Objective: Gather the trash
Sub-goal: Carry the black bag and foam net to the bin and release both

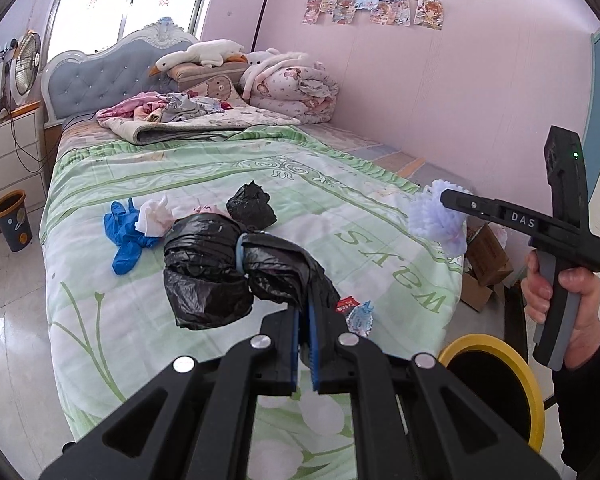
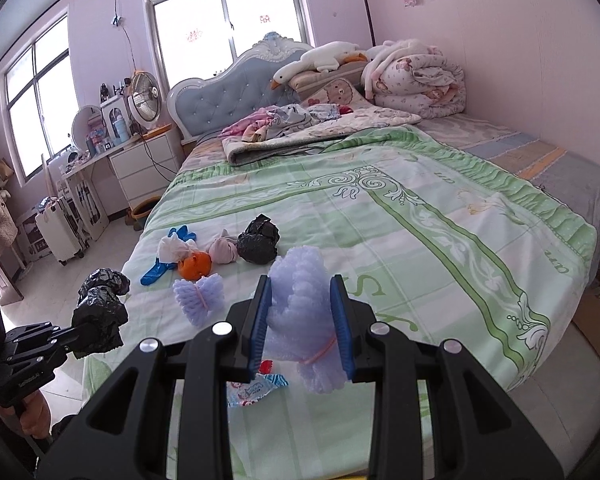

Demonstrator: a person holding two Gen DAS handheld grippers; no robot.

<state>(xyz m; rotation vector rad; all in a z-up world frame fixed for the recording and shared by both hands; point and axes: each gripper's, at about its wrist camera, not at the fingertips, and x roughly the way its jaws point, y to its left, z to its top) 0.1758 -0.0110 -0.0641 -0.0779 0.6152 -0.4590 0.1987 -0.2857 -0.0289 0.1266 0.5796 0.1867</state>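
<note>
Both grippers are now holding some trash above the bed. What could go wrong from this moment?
1. The left gripper pinches the crumpled black plastic bag bundle only at one thin end, so the hanging bulk may slip out.
2. The soft lilac foam fruit net in the right gripper may spring free if the fingers loosen.
3. The round yellow-rimmed bin sits low beside the bed, so a drop could miss it.

tool: black frame | blue pads | silver screws | dark sleeve
</note>
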